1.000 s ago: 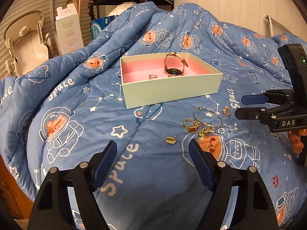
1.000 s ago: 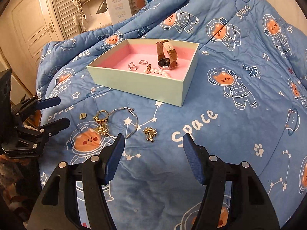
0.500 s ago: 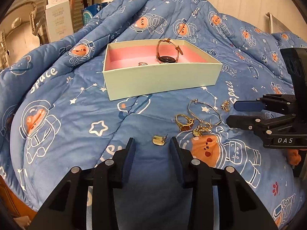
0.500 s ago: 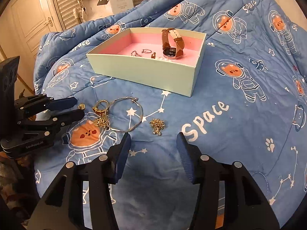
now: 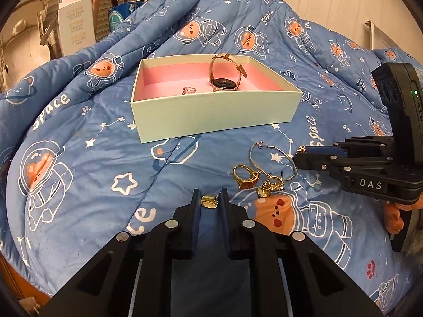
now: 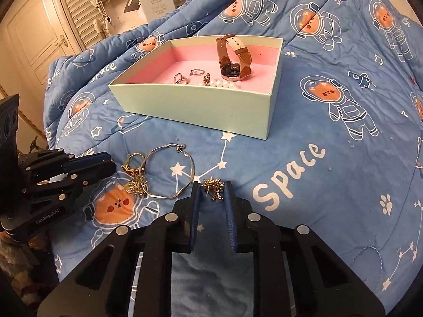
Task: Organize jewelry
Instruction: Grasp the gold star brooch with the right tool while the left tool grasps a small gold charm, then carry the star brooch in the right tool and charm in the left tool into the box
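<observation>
A pale green box (image 5: pixel 211 116) with a pink lining sits on the blue blanket and holds a brown-strap watch (image 6: pixel 232 63), small rings (image 6: pixel 181 78) and pearls (image 6: pixel 224 83). Loose in front of it lie a silver bangle (image 5: pixel 272 158), a gold ring (image 5: pixel 246 175) and a gold charm (image 5: pixel 269 187). My left gripper (image 5: pixel 210 198) rests on the blanket, its jaws closing tight on a small gold earring (image 5: pixel 209 201). To its right, my right gripper (image 6: pixel 212 190) has its jaws closing on a spiky gold earring (image 6: pixel 212 188), whose spikes meet both pads.
The blanket (image 5: pixel 79 163) is rumpled and rises behind the box. A white carton (image 5: pixel 76 23) and shelving stand beyond it at the left. A panelled door (image 6: pixel 34 39) and a louvred door are at the far left of the right wrist view.
Both pairs of jaws have gone from wide open to narrow. My left gripper moved forward and down onto the small gold earring; the right one edged up to the spiky earring.
</observation>
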`<state>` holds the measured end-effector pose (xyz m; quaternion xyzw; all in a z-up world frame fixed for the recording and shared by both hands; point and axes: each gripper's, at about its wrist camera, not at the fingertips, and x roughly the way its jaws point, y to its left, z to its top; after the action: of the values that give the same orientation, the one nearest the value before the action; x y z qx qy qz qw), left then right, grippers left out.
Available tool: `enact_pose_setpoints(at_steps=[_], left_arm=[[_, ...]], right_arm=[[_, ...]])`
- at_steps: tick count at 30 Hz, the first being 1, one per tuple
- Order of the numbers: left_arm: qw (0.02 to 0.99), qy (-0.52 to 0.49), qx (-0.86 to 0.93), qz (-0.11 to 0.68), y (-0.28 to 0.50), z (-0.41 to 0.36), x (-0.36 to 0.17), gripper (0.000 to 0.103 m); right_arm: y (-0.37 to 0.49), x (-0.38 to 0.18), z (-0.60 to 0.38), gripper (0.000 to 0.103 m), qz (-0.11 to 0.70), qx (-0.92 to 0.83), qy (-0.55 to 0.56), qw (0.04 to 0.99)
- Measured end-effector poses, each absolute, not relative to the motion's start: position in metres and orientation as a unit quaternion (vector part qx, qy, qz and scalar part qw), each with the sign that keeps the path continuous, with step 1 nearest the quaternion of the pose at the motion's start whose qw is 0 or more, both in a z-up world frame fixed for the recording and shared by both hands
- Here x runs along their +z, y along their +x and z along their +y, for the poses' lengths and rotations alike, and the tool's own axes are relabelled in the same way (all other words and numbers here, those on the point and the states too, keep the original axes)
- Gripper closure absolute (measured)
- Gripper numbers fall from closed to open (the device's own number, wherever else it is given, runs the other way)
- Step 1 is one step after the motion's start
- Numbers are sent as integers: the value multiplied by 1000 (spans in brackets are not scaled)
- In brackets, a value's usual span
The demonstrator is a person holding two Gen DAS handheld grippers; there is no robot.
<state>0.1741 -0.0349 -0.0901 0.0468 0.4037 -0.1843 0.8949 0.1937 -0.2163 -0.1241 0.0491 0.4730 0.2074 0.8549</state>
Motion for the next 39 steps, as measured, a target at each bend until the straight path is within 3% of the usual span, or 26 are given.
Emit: enact_pose_setpoints(at_steps=[23,39], left_arm=[[909,-3,-205,364,162,-24,-45,89],[902,-1,-204,380,210,-29,-19,89]], right_arm=[[176,-79,-211,84,444,263,70,854],[213,-41,-199,84,420,287,36,860]])
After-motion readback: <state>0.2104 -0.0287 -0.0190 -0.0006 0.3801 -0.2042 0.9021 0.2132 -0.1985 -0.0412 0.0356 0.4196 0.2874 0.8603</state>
